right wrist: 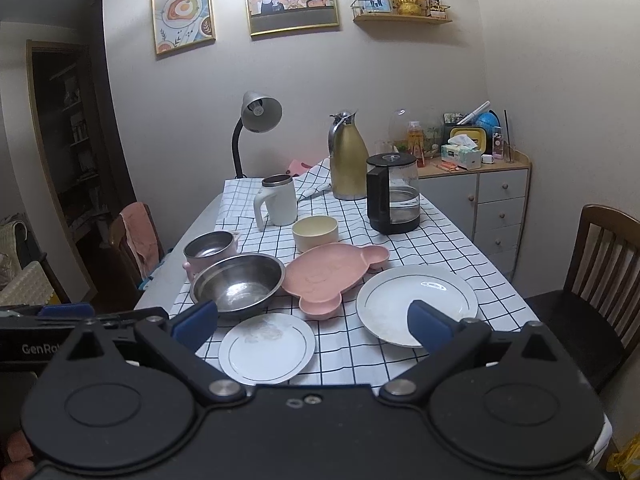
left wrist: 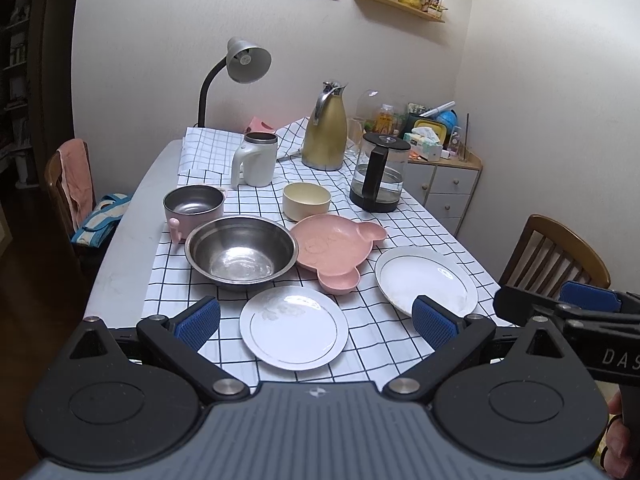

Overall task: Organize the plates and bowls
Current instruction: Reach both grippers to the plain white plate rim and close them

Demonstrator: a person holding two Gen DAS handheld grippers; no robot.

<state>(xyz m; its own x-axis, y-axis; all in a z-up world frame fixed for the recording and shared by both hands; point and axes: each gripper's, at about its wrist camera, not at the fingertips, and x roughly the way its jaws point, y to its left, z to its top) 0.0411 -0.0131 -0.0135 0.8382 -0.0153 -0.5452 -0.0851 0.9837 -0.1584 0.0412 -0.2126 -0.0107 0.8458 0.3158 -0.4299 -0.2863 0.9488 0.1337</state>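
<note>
On the checked cloth lie a small white plate point(left wrist: 294, 328) point(right wrist: 267, 348), a larger white plate point(left wrist: 426, 278) point(right wrist: 416, 302), a pink bear-shaped plate point(left wrist: 334, 250) point(right wrist: 326, 276), a steel bowl point(left wrist: 241, 250) point(right wrist: 238, 282), a pink-sided steel pot point(left wrist: 194, 206) point(right wrist: 210, 250) and a cream bowl point(left wrist: 307, 200) point(right wrist: 315, 233). My left gripper point(left wrist: 316, 322) is open and empty, above the near table edge over the small plate. My right gripper point(right wrist: 312, 322) is open and empty, held above the near edge between the two white plates; it shows at the right in the left wrist view point(left wrist: 576, 308).
A white mug point(left wrist: 256, 158), a gold thermos point(left wrist: 325, 128), a glass kettle point(left wrist: 380, 176) and a desk lamp point(left wrist: 240, 64) stand at the far end. Wooden chairs stand at the right point(right wrist: 600, 264) and left point(left wrist: 66, 184). A cabinet point(right wrist: 480, 200) stands in the corner.
</note>
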